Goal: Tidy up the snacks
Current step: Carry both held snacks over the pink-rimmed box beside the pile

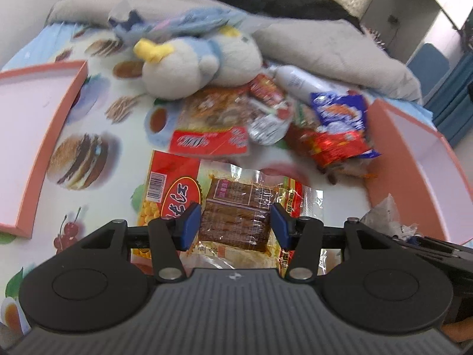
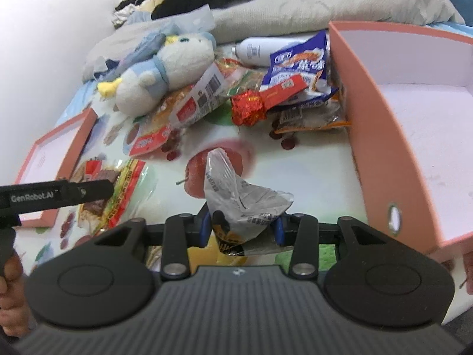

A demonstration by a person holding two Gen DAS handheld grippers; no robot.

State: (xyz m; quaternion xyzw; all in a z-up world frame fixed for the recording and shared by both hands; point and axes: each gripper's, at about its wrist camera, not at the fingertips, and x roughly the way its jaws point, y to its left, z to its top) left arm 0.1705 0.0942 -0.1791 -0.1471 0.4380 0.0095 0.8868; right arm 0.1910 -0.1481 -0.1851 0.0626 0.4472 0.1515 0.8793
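My left gripper [image 1: 236, 224] is shut on a clear snack packet [image 1: 236, 204] holding a brown slab, with red and yellow print at its edges. Its blue pads press the packet's two sides. In the right wrist view the same gripper [image 2: 100, 189] comes in from the left, with the packet [image 2: 118, 198] above the printed sheet. My right gripper [image 2: 242, 227] is shut on a crumpled grey foil packet [image 2: 236, 195] that sticks up between the pads. More snacks lie in a pile behind: a blue bag [image 2: 298, 62], a red foil packet [image 2: 248, 106] and red-labelled packets [image 1: 207, 139].
One pink box [image 2: 384, 148] stands open on the right and a second pink tray [image 1: 44, 136] lies on the left. A white and blue plush toy [image 1: 192, 65], a white bottle [image 2: 257, 48] and a grey blanket [image 1: 340, 47] crowd the back. A hand [image 2: 9, 275] shows at the lower left.
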